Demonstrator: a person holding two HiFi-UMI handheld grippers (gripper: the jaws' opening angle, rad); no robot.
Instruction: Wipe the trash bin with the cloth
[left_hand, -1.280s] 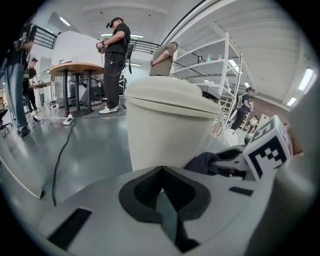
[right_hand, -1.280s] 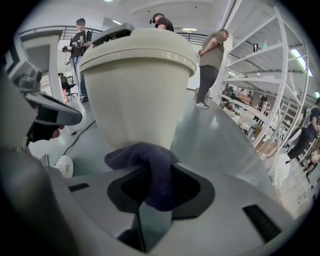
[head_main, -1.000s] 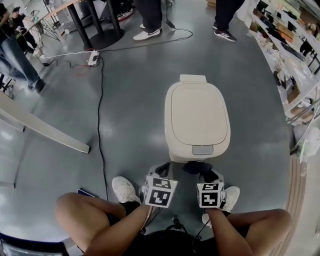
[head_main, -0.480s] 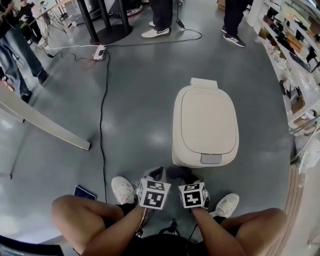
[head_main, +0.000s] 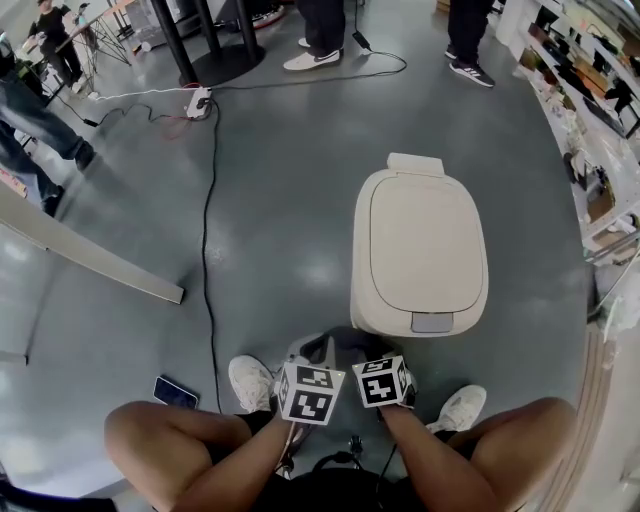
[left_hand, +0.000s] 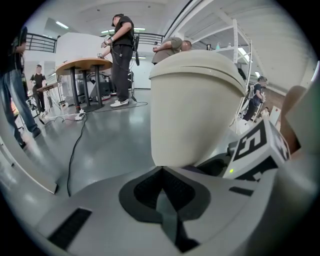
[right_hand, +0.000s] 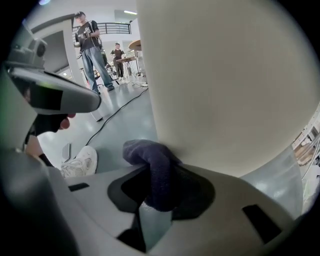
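Right hand-held gripper (right_hand: 159, 200) pinches cloth (right_hand: 150, 160), soft and limp, at bin (right_hand: 225, 85) wall. Left hand-held gripper (left_hand: 161, 200) pressed together, empty. Bin likely light, slick; brace at rim.

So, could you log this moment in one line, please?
right gripper shut on cloth at trash bin | left gripper shut, empty | lid closed

Cream trash bin (head_main: 420, 250), dark navy cloth (right_hand: 157, 170), glossy grey floor (head_main: 270, 200).

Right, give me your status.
Left gripper shut, empty. Right gripper shut on cloth, cloth against trash bin's lower front. Floor cable off to the left, apart from bin.
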